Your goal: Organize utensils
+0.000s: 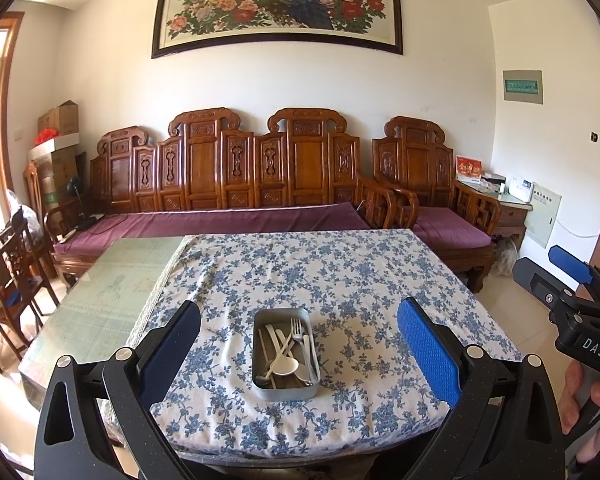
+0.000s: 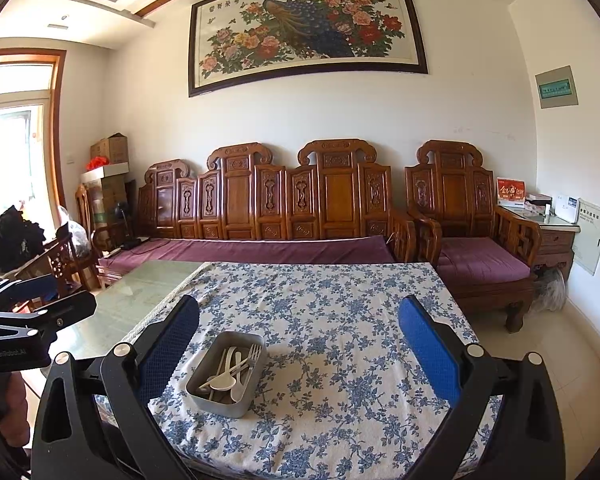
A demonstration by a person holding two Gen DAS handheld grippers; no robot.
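A grey metal tin (image 1: pixel 260 390) stands on the blue-flowered tablecloth (image 1: pixel 340 280) near the table's front edge. In it lie a metal fork (image 1: pixel 297 329), a white spoon (image 1: pixel 285 367), white chopsticks and other cutlery, all jumbled. The tin also shows in the right wrist view (image 2: pixel 216 404), left of centre, with the spoon (image 2: pixel 223 381) and fork (image 2: pixel 253 354) inside. My left gripper (image 1: pixel 298 354) is open and empty, held back above the tin. My right gripper (image 2: pixel 298 354) is open and empty, to the right of the tin; it also shows in the left wrist view (image 1: pixel 540 272).
The cloth covers the right part of a glass-topped table (image 1: pixel 112 292). A carved wooden sofa (image 1: pixel 236 176) with purple cushions stands behind, an armchair (image 1: pixel 440 200) at right, wooden chairs (image 1: pixel 12 272) at left. A side cabinet (image 2: pixel 556 236) is at far right.
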